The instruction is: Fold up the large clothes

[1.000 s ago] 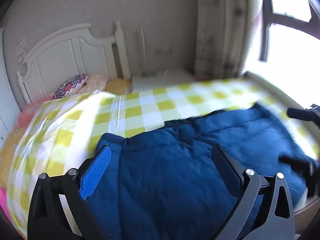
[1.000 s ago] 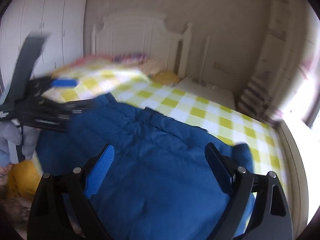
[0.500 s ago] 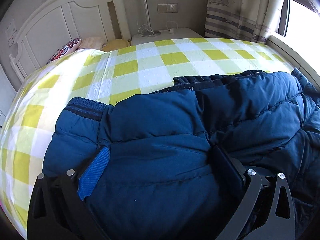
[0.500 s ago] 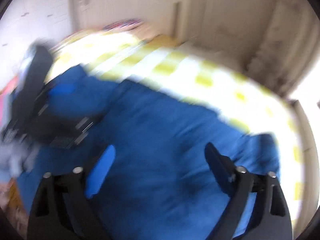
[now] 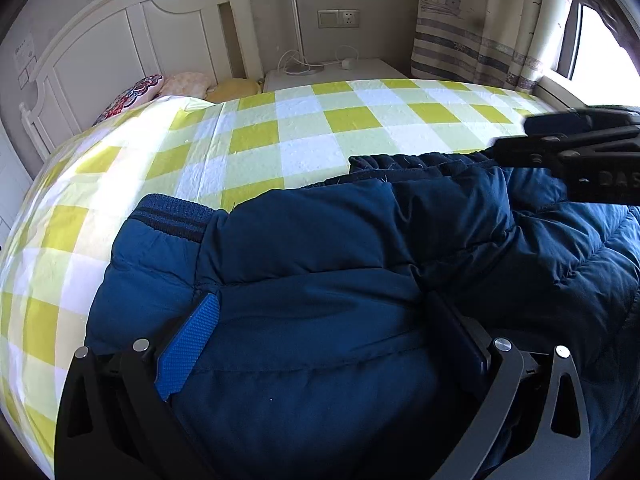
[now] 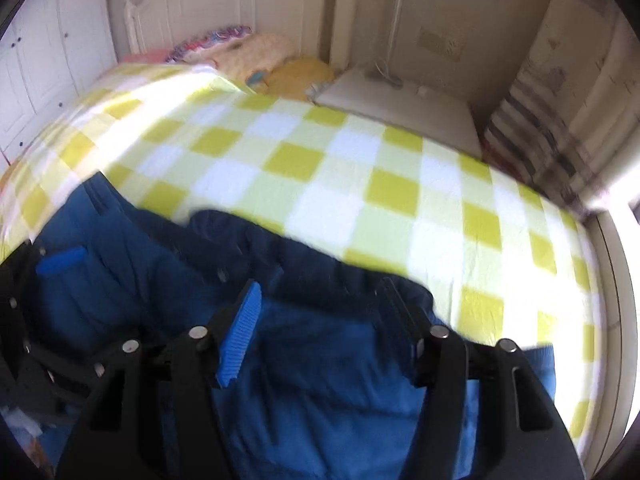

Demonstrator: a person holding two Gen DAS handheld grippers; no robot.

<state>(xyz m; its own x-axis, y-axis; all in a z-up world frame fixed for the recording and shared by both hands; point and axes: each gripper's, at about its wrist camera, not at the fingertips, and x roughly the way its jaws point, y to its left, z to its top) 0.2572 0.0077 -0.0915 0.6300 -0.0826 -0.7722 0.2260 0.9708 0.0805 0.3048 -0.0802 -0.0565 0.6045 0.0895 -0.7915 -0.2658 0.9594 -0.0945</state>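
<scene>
Left tool (image 5: 320, 320): jaws spread wide and pressed down into the puffy dark-blue quilted jacket (image 5: 360, 264), a broad fold bulging between the blue ribbed pad (image 5: 188, 346) and the black finger (image 5: 456, 340); not pinched tight.
Right tool (image 6: 320, 320): jaws partway apart and just been closing, jacket cloth between them; whether the pads press on it I cannot tell, the view is smeared.
Jacket: lying across the near side of the bed, ribbed cuff (image 5: 176, 216) at its left end.
Bed: yellow-and-white checked sheet (image 5: 304, 136), white panelled headboard (image 5: 120, 44), patterned pillows (image 5: 132, 96) by it.
Beyond: white bedside cabinet (image 5: 332, 74), striped curtain (image 5: 480, 24), bright window (image 5: 600, 40).
</scene>
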